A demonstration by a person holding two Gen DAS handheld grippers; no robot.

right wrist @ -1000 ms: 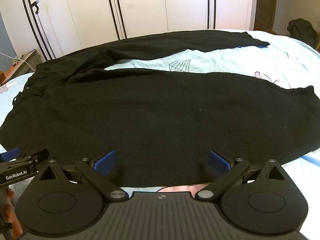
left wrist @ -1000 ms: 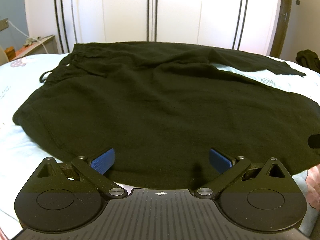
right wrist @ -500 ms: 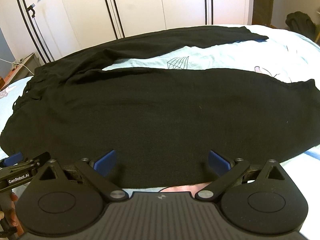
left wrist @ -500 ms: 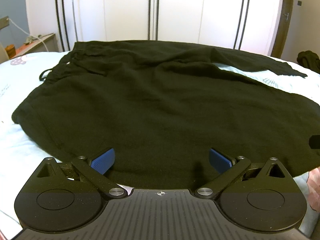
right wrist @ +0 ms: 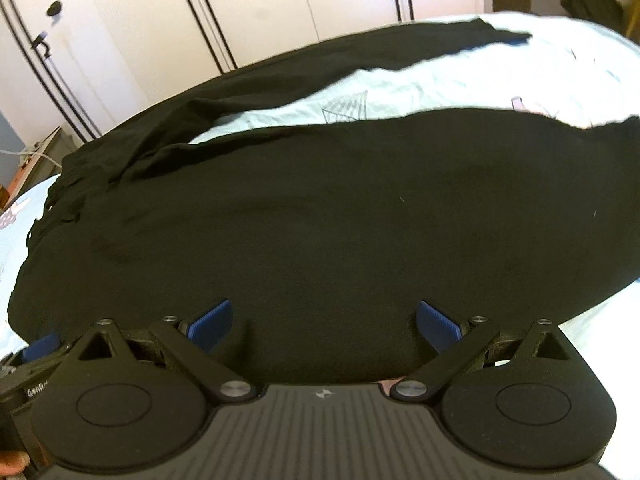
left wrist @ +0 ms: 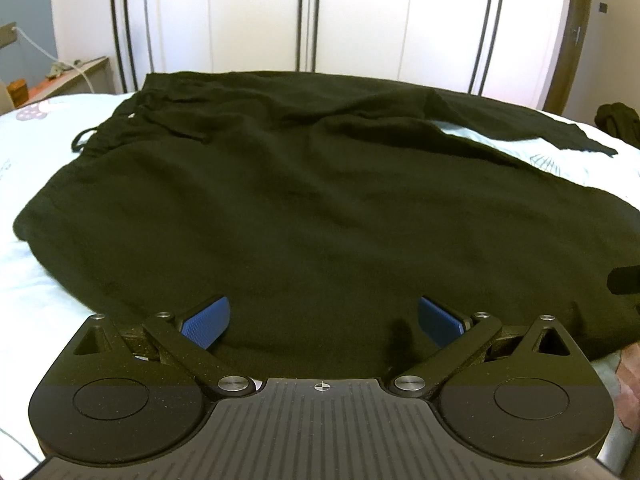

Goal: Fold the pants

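- While black pants (left wrist: 304, 216) lie flat on the pale bedsheet (left wrist: 24, 168), left gripper (left wrist: 323, 322) spreads wide over the 6 o'clock edge.
- Right gripper (right wrist: 323, 322) likewise spread, empty; bare sheet at 1 o'clock.

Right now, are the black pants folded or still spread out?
Spread out. The black pants lie flat on the bed sheet, both legs apart with sheet showing between them. Both grippers are open, holding nothing.

The pants (left wrist: 320, 208) are seen as matt black cloth, finely textured. Beneath them, pale printed cloth is shown by the bedsheet (left wrist: 24, 160). Beyond the pants, glossy white panels are presented by the wardrobe (left wrist: 360, 16).
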